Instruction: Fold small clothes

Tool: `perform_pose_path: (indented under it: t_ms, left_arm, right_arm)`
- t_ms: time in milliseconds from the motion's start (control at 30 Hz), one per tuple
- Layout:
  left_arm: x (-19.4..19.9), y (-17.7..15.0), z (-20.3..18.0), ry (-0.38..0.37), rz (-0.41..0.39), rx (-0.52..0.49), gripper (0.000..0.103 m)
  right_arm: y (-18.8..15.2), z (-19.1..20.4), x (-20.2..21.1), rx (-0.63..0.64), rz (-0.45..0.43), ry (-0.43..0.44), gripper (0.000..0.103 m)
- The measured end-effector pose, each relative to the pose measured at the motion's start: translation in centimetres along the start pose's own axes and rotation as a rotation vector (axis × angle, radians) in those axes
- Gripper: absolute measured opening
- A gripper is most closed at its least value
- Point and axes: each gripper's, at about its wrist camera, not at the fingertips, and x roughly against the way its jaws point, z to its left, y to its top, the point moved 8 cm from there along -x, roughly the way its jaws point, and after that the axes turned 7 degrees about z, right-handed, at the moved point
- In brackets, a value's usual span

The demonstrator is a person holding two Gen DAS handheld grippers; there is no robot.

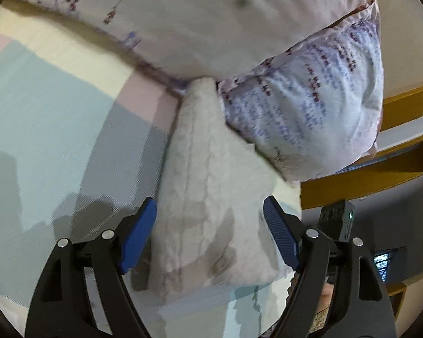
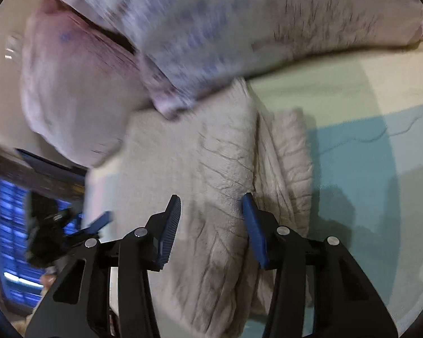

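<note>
- Left gripper (image 1: pixel 210 211): jaws wide apart, holding nothing, blue pads either side of the cloth (image 1: pixel 211 191) below.
- Cloth: pale, wrinkled, folded, lying on the sheet (image 1: pixel 42 107), its far end tucked against the pillows (image 1: pixel 310 107).
- Right gripper (image 2: pixel 211 208): jaws also spread, gripping nothing, poised over the cloth (image 2: pixel 211 169); whether the pads touch it is unclear.

Counted: one folded beige garment (image 1: pixel 211 197), two floral pillows (image 1: pixel 310 112) (image 1: pixel 211 19), two grippers (image 1: pixel 210 232) (image 2: pixel 211 225), one striped bedsheet (image 1: pixel 42 112).
</note>
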Motion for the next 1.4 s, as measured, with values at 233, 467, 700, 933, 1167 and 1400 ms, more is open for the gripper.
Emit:
perform_pose_path:
  t_ms: [233,467,700,933,1167,1400]
  left_arm:
    - [-0.6,-1.1,1.5,0.065,0.020,-0.046,0.082]
    - [-3.0,-0.8,1.3,0.146,0.063,-0.104,0.096]
    - [-7.3,-0.2,0.9,0.177,0.135,-0.141,0.097]
    - [-5.8,-0.1,-0.1,0.090,0.120,-0.213,0.039]
    - [3.4,0.2,4.9,0.274,0.035,-0.315,0.062]
    - [8.9,-2.2,8.0,0.459,-0.112,-0.345,0.088]
  right_arm:
    - [1.3,-0.3,3.9,0.001,-0.162,0.035,0.008]
    - [1.2,-4.7,4.0,-0.134,-0.124,-0.043,0.051]
    - [-2.0,-5.0,2.2,-0.115,-0.001,0.022,0.102]
    - [-3.6,-1.3,2.1,-0.027,-0.053,0.088,0.027]
    - [-6.1,5.7,-3.1,0.146,0.050,0.031,0.032]
    - [-8.9,6.3,2.2,0.143,-0.174,-0.008,0.060]
